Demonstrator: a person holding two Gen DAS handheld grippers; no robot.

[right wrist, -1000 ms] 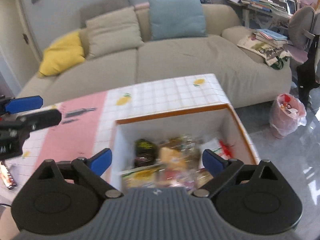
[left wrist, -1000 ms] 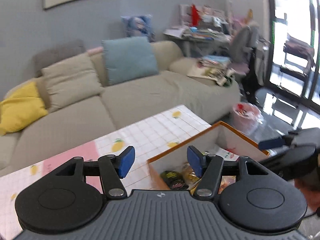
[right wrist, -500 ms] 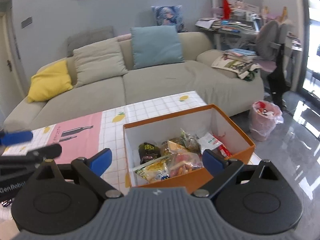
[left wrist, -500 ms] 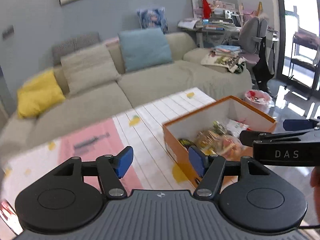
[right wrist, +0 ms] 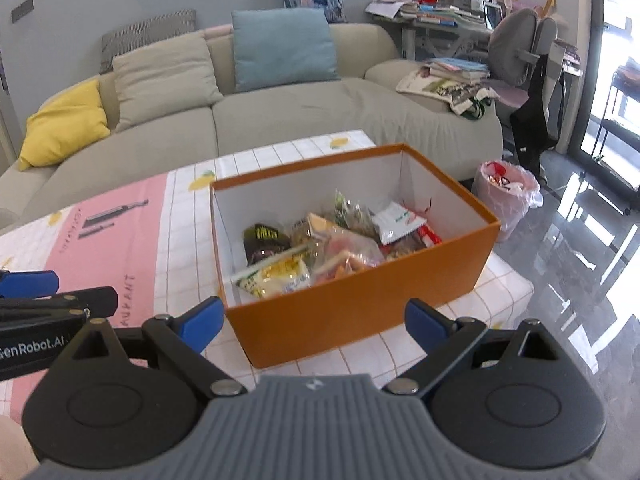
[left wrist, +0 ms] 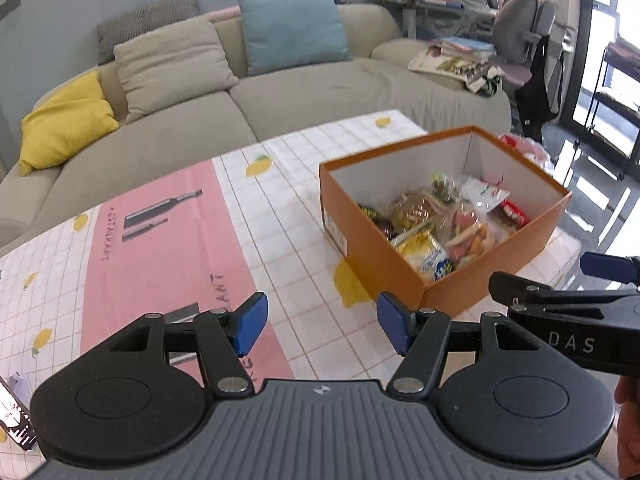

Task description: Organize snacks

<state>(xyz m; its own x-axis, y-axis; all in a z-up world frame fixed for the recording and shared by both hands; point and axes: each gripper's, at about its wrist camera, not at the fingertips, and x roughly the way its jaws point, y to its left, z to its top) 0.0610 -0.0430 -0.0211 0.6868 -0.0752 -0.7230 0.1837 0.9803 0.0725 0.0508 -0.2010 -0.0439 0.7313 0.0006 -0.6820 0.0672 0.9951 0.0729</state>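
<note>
Both pairs of jaws stand wide apart and hold nothing: the left gripper (left wrist: 318,326) hangs over the pink band of the tablecloth (left wrist: 168,248), and the right gripper (right wrist: 314,322) hangs just short of the near wall of the orange box (right wrist: 360,300).

All the snacks lie inside that box, heaped on its floor: a yellow packet (right wrist: 276,276) nearest the front wall, a dark wrapper (right wrist: 264,240) toward the box's left wall, a clear bag of orange and pink pieces (right wrist: 344,254) in the middle, and a white sachet (right wrist: 396,222) toward the back right. No snack lies on the cloth outside the box.

By my reading, the right gripper is the nearer one. The box sits straight ahead of its jaws, long axis running across them from left to right, so a reach forward and down over the front wall would meet the yellow packet first. From the left gripper, the box lies ahead and off to the right, one corner pointing at it.

Only the left wrist view shows a label on the box's left outer wall and a phone (left wrist: 14,412) at the table's near edge, well left of the box. Only the right wrist view shows the whole front wall and a pink-lined bin (right wrist: 506,194) on the floor beyond the box's right end.
</note>
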